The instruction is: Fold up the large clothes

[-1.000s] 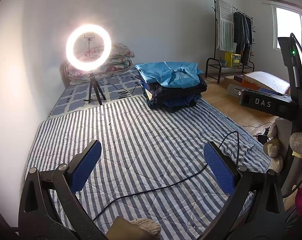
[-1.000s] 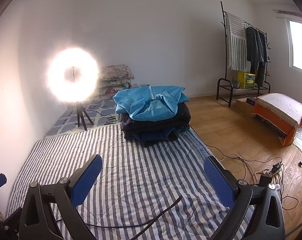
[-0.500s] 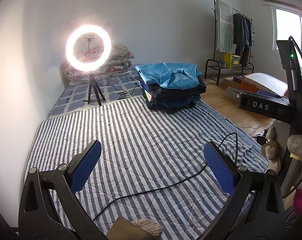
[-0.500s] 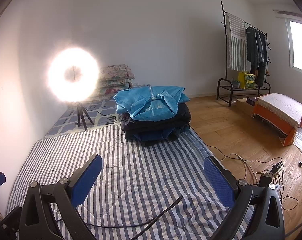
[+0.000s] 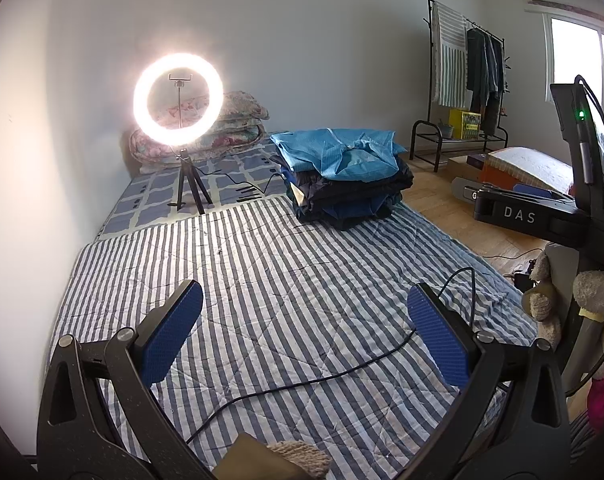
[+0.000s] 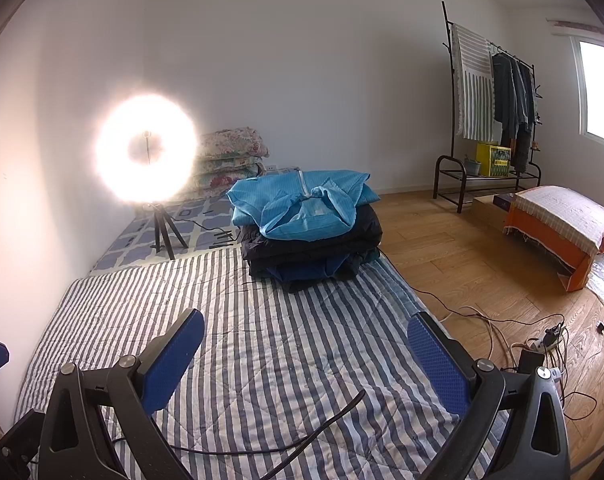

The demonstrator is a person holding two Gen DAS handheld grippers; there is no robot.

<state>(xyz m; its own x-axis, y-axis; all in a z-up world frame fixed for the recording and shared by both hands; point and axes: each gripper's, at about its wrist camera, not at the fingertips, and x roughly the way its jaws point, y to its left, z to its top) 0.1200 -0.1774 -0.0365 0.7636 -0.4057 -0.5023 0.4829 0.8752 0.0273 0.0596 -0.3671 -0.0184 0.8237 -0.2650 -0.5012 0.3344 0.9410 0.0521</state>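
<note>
A stack of folded clothes (image 5: 347,182) lies at the far end of the blue-and-white striped quilt (image 5: 270,280), with a light blue garment (image 5: 341,152) on top and dark garments under it. The stack also shows in the right wrist view (image 6: 307,228), topped by the light blue garment (image 6: 302,204), on the quilt (image 6: 262,340). My left gripper (image 5: 303,330) is open and empty, held above the near part of the quilt. My right gripper (image 6: 305,354) is open and empty, also above the near quilt, well short of the stack.
A lit ring light on a tripod (image 5: 178,100) stands far left, folded floral bedding (image 5: 238,120) behind it. A black cable (image 5: 341,376) runs over the quilt. A clothes rack (image 6: 489,92), an orange stool (image 6: 561,228) and floor cables (image 6: 521,344) are to the right.
The left wrist view has drifted slightly, the stack and the right-hand device sitting a little left of before. The right wrist view is unchanged. Both grippers stay open.
</note>
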